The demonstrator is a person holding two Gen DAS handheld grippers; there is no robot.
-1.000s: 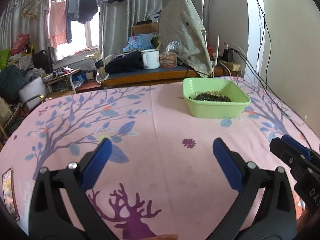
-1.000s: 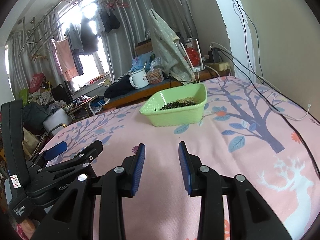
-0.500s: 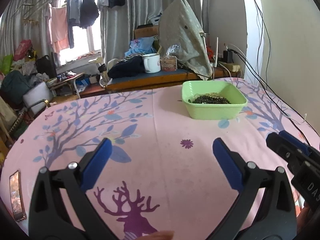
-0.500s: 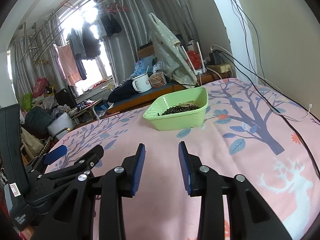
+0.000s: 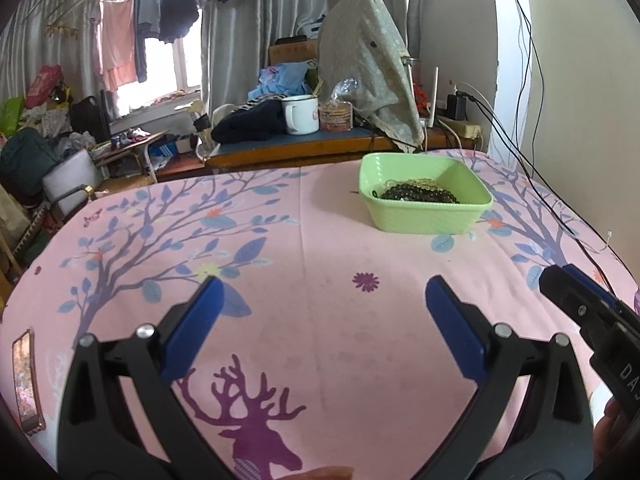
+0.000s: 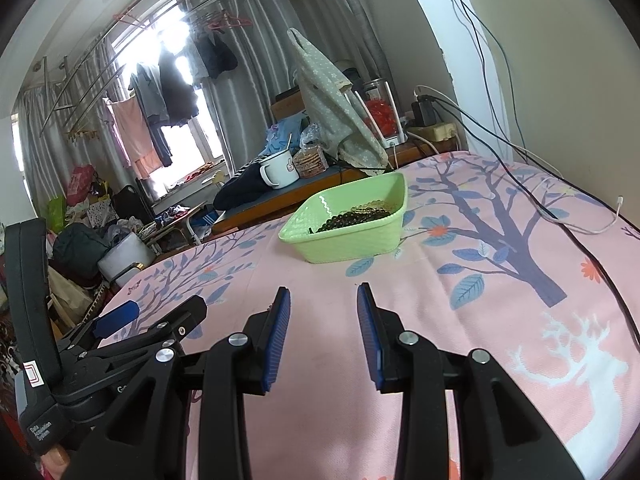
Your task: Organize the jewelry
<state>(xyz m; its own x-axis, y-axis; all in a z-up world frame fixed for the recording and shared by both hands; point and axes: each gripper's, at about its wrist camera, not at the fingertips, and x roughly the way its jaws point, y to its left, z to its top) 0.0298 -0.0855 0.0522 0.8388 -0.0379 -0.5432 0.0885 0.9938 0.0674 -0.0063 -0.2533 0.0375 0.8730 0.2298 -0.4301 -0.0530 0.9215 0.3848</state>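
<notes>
Down at the bottom of the left wrist view, the left gripper [image 5: 320, 308] has its two blue fingers spread wide apart, with nothing between them. Under it lies a pink cloth [image 5: 304, 240] with a purple deer and blue leafy trees printed on it. At the lower left edge of that view, a phone [image 5: 26, 384] lies flat on the cloth. At the right edge, the tip of the right gripper [image 5: 576, 292] pokes in.

In the right wrist view, the right gripper [image 6: 323, 322] sits at the bottom middle. Its jaws are a little apart, much closer together than the left ones, and they hold nothing. The left gripper [image 6: 120, 316] shows at the lower left of this view.

Farther up, right of the middle in the left view, a green tray [image 5: 424, 220] rests on the cloth, well apart from both grippers. The jewelry [image 5: 418, 193], a pile of dark and gold beads, lies inside the tray. Only bare cloth lies between the grippers and the tray.

A black cable [image 6: 612, 280] runs across the cloth at the right side of the right view, and a white cable [image 6: 592, 230] ends there too.

Behind the tray is a low table with a white mug [image 5: 301, 114], a bag of snacks [image 5: 335, 114] and a tall thing covered by a gray dotted cloth [image 5: 368, 60]. Far back, at the upper left, clothes [image 5: 160, 12] hang by a bright window.
</notes>
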